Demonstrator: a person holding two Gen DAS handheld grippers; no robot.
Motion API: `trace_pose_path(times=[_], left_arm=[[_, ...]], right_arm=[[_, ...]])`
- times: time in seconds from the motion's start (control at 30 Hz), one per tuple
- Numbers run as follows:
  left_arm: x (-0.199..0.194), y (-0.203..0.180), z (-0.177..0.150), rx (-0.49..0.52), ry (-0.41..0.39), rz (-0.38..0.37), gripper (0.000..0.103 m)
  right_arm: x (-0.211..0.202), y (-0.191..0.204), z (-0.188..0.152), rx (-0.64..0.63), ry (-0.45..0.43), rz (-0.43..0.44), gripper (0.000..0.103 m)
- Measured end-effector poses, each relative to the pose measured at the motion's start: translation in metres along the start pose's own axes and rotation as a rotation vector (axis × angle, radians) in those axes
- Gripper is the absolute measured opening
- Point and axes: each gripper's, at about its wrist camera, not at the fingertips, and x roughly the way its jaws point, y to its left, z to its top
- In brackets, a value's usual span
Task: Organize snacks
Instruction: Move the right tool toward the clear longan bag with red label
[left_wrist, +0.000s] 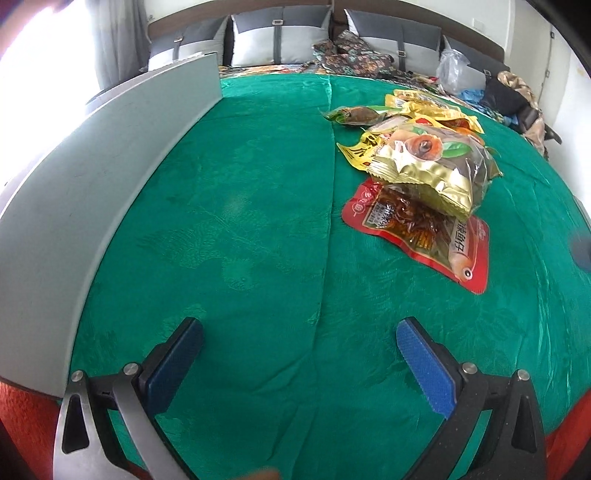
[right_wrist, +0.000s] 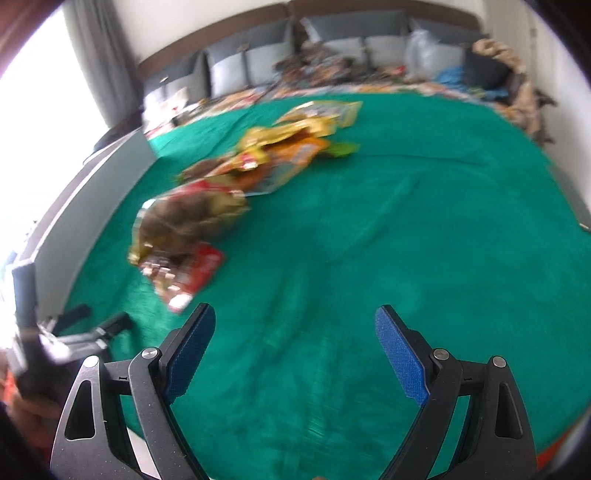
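Observation:
A pile of snack packets lies on a green cloth (left_wrist: 240, 221). In the left wrist view a gold packet (left_wrist: 432, 162) rests on a red fish-snack packet (left_wrist: 424, 229), with yellow packets (left_wrist: 432, 107) and a green-brown one (left_wrist: 354, 115) behind. My left gripper (left_wrist: 299, 332) is open and empty, low over the cloth, short of the pile and to its left. In the blurred right wrist view the same pile (right_wrist: 221, 192) runs from centre-left to the back. My right gripper (right_wrist: 295, 321) is open and empty, with the red packet (right_wrist: 192, 273) just ahead-left of its left finger.
A grey upright board (left_wrist: 92, 192) borders the cloth on the left, also in the right wrist view (right_wrist: 99, 192). Grey cushions (left_wrist: 277, 37), patterned fabric and a plastic bag (left_wrist: 452, 70) lie at the back. The left gripper shows at the right wrist view's lower left (right_wrist: 85, 332).

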Motion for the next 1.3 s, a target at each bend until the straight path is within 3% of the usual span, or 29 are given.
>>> trace_pose_path(times=[0.13, 0.17, 0.27, 0.4, 0.53, 0.7, 0.8, 0.87, 0.97, 1.1, 1.17, 1.3], left_arm=[[-0.002, 0.005, -0.001, 0.01, 0.011, -0.01, 0.103], [-0.002, 0.005, -0.002, 0.011, 0.01, -0.01, 0.103], [-0.002, 0.006, -0.003, 0.015, 0.003, -0.012, 0.103], [-0.004, 0.008, -0.005, 0.052, 0.007, -0.04, 0.103], [-0.006, 0.011, -0.005, 0.053, 0.022, -0.041, 0.103], [-0.005, 0.01, -0.001, 0.034, 0.027, -0.029, 0.103], [-0.006, 0.01, -0.003, 0.027, 0.036, -0.03, 0.103], [-0.007, 0.012, -0.003, 0.012, 0.034, -0.031, 0.103], [-0.007, 0.01, -0.005, 0.012, 0.022, -0.009, 0.103], [-0.007, 0.009, -0.006, -0.003, 0.008, -0.001, 0.103], [-0.007, 0.01, -0.007, 0.003, 0.003, -0.004, 0.103], [-0.009, 0.011, -0.011, 0.011, -0.013, -0.009, 0.103]], right_arm=[[0.039, 0.021, 0.046, 0.196, 0.118, 0.164, 0.091], [0.048, 0.03, 0.058, 0.215, 0.131, 0.159, 0.091], [0.076, 0.073, 0.094, 0.126, 0.152, 0.035, 0.091], [0.108, 0.122, 0.104, -0.167, 0.181, -0.102, 0.091], [0.085, 0.086, 0.096, -0.149, 0.18, -0.086, 0.091], [0.054, 0.031, 0.088, -0.193, 0.184, -0.259, 0.091], [0.033, -0.015, 0.066, -0.129, 0.168, -0.28, 0.091], [0.025, -0.038, 0.05, -0.052, 0.158, -0.239, 0.091], [0.015, -0.049, 0.033, 0.122, 0.154, -0.092, 0.091], [0.013, 0.008, 0.056, 0.211, 0.136, 0.177, 0.091], [0.026, 0.045, 0.073, 0.186, 0.18, 0.145, 0.091], [0.073, 0.112, 0.094, 0.049, 0.27, -0.052, 0.092]])
